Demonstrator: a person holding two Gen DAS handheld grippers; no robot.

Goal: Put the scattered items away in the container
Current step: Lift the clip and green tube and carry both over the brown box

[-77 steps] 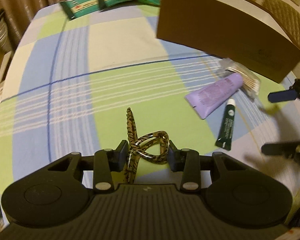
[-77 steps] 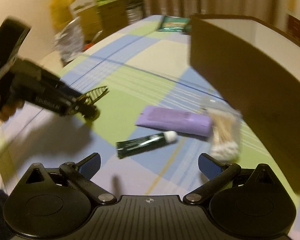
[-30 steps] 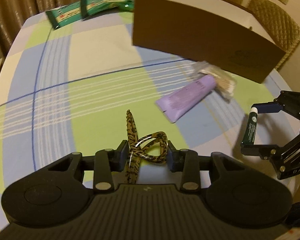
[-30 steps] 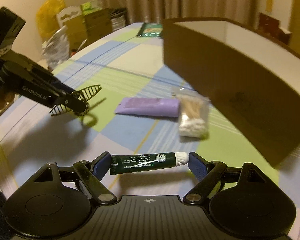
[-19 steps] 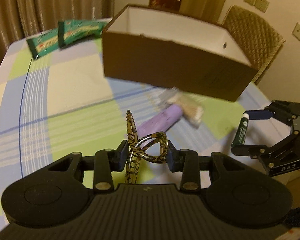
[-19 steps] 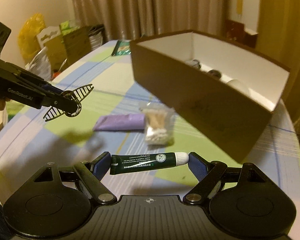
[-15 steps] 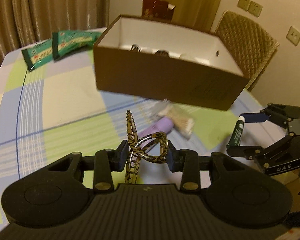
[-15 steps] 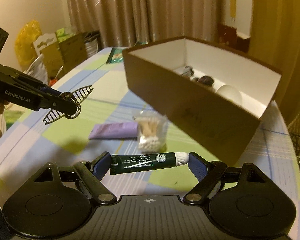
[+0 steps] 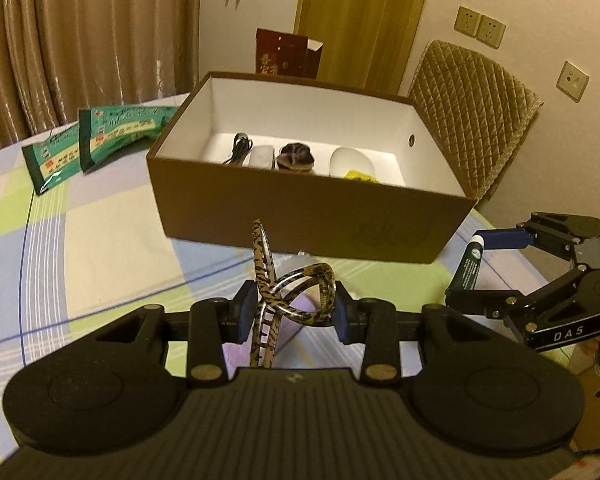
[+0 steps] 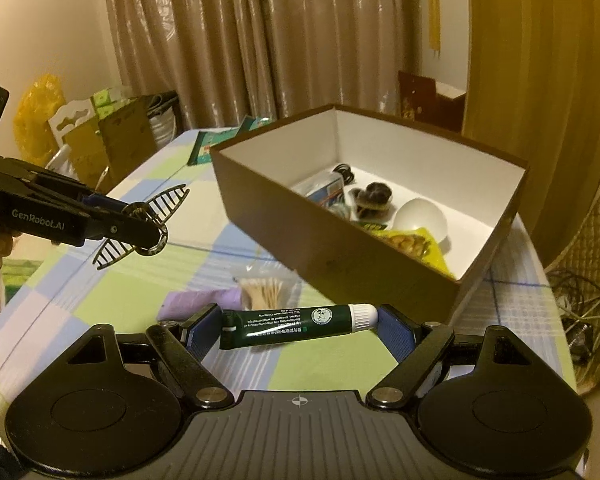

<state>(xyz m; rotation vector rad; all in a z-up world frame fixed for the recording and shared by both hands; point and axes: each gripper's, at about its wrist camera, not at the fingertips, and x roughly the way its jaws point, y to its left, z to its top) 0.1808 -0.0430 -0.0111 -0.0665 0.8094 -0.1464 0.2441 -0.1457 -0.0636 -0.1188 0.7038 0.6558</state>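
Two grippers before the box (image 9: 300, 208), left gripper (image 9: 294, 312) clamping hair claw (image 9: 292, 292), right gripper (image 10: 300, 328) grasping green tube (image 10: 296, 326)

I am in a lived-in room of a home, at a table (image 9: 112, 216) spread with a checked cloth of green, blue and cream. Long beige curtains (image 10: 260, 40) hang behind the table, and a chair with a quilted cover (image 9: 472, 120) stands at its far side, under wall sockets (image 9: 480, 26). A wooden door (image 9: 356, 20) is beyond the table too. Bags and cartons (image 10: 100, 132) are heaped on the floor off the table's left edge, and green snack packets (image 9: 100, 132) lie on the cloth.
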